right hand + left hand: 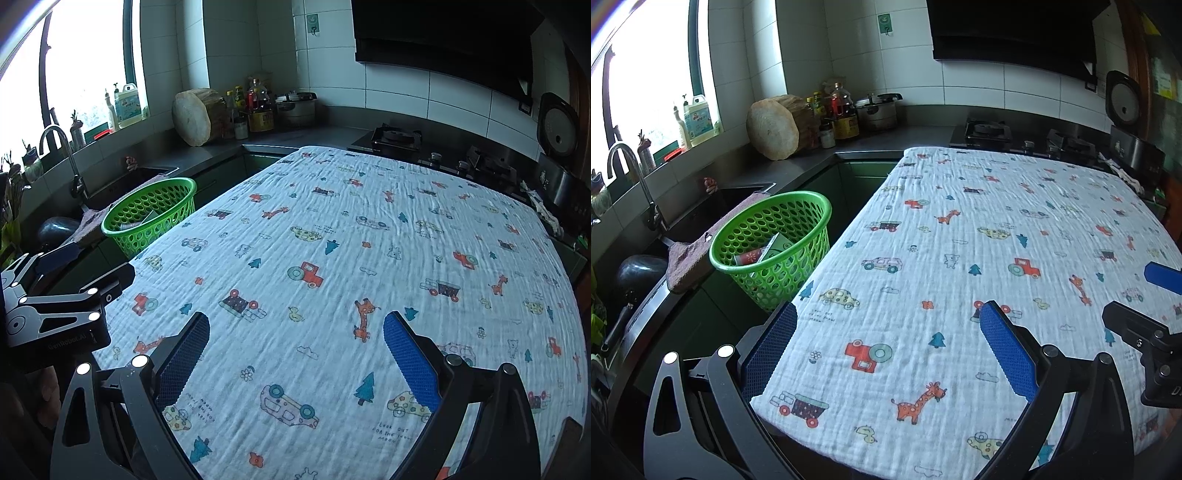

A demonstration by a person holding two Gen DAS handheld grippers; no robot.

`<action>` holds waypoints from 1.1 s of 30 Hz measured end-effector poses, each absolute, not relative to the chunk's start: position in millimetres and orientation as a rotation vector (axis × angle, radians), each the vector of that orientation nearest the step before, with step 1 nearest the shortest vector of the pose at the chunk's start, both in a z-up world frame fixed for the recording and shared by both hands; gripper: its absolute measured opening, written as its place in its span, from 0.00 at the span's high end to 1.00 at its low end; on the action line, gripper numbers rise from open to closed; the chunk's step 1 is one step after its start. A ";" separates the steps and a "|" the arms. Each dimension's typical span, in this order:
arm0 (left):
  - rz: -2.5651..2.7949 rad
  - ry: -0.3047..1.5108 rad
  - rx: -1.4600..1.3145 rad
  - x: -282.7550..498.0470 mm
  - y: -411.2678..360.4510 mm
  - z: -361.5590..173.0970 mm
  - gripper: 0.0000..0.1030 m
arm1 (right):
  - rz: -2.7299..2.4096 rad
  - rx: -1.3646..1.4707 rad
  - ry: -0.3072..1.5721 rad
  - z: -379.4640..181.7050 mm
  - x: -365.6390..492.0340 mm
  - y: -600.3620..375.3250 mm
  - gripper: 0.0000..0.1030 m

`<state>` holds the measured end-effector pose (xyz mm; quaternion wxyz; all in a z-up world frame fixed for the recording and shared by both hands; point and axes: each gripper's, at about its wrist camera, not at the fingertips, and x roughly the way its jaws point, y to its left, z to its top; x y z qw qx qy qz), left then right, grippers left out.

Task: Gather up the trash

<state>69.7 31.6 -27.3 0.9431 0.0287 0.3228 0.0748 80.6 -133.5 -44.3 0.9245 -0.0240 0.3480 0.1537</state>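
Trash is lying inside the one green perforated plastic basket, a round tapered bin sitting off the left edge of the table beside the dark sink: a flat green-and-white carton and a red-and-white printed wrapper are leaning together against its holed wall. One crinkled white muslin cloth, printed with giraffes, cars, tractors and trees, is covering the whole tabletop. The left gripper is hovering over the cloth's near edge, its two blue ribbed pads standing wide apart and gripping nothing. The right gripper is hovering likewise, its own two textured blue pads spread wide and empty. A round wooden chopping block is leaning on the grey counter.
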 end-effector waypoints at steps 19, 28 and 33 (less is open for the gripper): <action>0.157 0.625 0.055 66.0 22.3 -20.0 0.05 | 0.281 -0.024 0.667 -36.2 75.2 -141.7 0.10; 0.161 0.611 0.042 64.5 23.6 -17.2 0.05 | 0.273 -0.009 0.646 -31.6 72.9 -144.4 0.09; 0.155 0.605 0.043 63.5 22.0 -16.4 0.05 | 0.265 -0.005 0.633 -29.1 70.1 -145.5 0.08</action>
